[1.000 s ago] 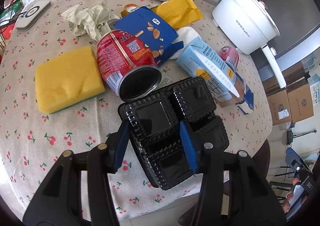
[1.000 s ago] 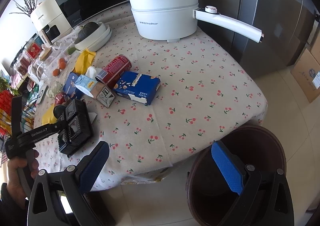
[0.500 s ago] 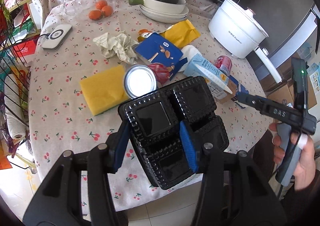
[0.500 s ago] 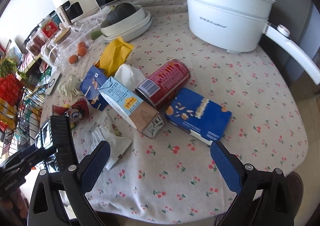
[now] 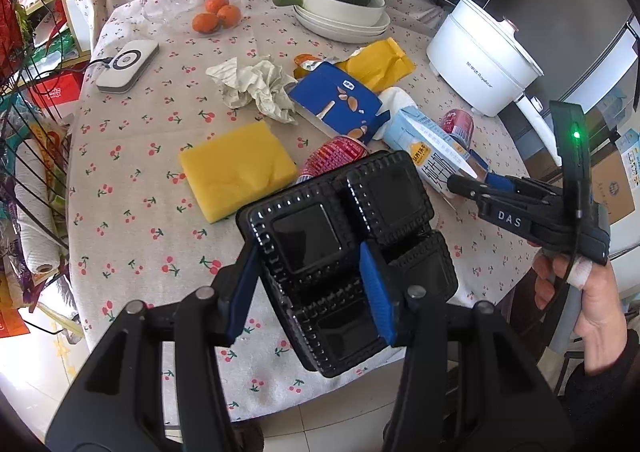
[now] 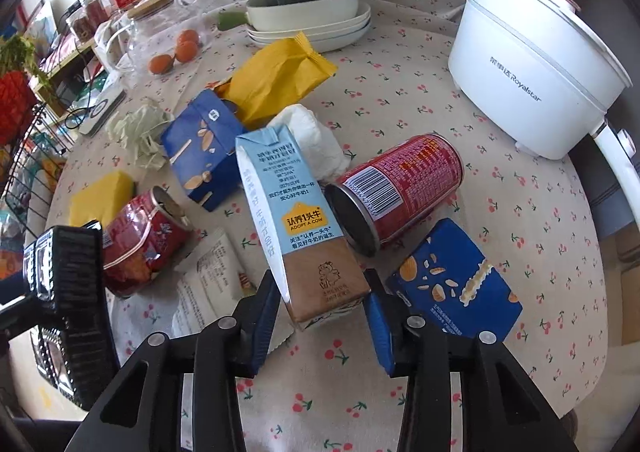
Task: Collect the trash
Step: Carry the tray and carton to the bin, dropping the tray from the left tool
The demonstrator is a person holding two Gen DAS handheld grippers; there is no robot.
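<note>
Right gripper (image 6: 322, 314) straddles milk carton (image 6: 292, 220) — unclamped

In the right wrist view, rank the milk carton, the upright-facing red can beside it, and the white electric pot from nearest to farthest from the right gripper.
1. Milk carton: its brown end sits between the right gripper pads.
2. Red can: lying on its side just beyond, slightly right.
3. White electric pot: far right, near the table's back edge.

The milk carton (image 6: 294, 228) lies between the right hand-held gripper (image 6: 322, 314) fingers; a can (image 6: 396, 192) just right, a snack box (image 6: 454, 280) beside it, on the desk (image 6: 520, 236).
</note>
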